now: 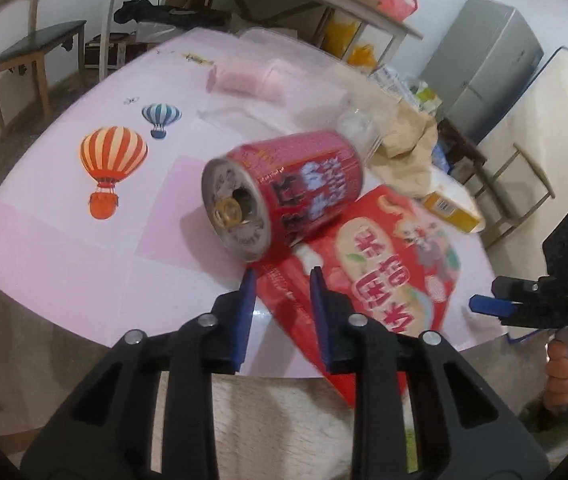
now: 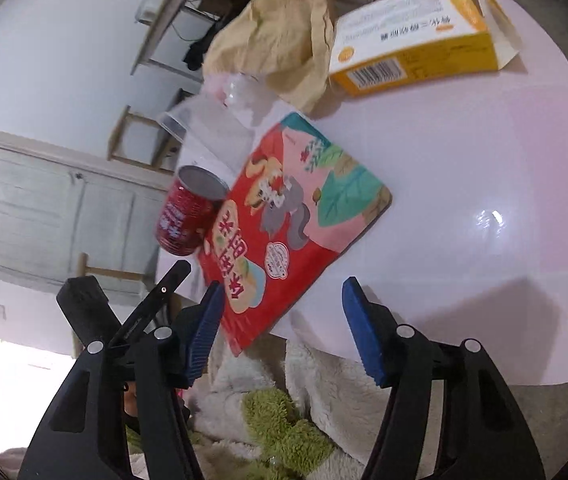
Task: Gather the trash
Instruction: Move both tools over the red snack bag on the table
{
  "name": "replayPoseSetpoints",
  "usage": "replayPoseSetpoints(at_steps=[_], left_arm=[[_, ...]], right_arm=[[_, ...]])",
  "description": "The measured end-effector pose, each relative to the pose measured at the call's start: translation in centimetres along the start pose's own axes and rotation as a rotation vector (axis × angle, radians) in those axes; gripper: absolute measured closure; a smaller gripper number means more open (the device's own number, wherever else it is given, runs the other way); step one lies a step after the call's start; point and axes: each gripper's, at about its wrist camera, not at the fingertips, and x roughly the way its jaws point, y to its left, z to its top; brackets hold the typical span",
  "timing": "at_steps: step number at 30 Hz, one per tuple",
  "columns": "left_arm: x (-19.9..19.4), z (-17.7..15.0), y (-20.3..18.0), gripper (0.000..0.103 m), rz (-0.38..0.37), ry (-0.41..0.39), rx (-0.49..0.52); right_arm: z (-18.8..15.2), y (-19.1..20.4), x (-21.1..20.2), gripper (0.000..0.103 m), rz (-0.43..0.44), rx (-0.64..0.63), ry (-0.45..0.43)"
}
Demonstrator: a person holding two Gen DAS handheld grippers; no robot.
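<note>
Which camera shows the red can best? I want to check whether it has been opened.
The left wrist view: the red can lies on its side with its top end facing the camera, close and large, pull tab and open mouth visible. The right wrist view shows the can smaller, from the side and its plain end, beside the red snack bag.

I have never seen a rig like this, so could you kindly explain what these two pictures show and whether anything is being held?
There is no robot: a person holds a two-finger clamp in each hand, each carrying a fisheye camera looking along its blue fingers. One picture is from the left gripper, the other from the right gripper. Both are open and hold nothing. On the pink table lie trash items: a red can on its side, a red snack bag overhanging the edge, a crumpled brown paper bag and an opened yellow box.
</note>
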Motion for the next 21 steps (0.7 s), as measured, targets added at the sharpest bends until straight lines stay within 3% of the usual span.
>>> replayPoseSetpoints(at_steps=[8, 14, 21], left_arm=[[0.6, -2.2, -2.8, 0.093, -0.073, 0.063, 0.081], [0.6, -3.8, -6.5, 0.093, -0.112, 0.12, 0.201], [-2.2, -2.5, -6.7, 0.093, -0.125, 0.034, 0.216]], right_arm=[[0.0, -0.4, 0.5, 0.049, -0.019, 0.05, 0.01], [0.1, -0.6, 0.7, 0.051, -0.027, 0.079, -0.01], [0.0, -2.3, -0.7, 0.051, -0.013, 0.124, -0.039]])
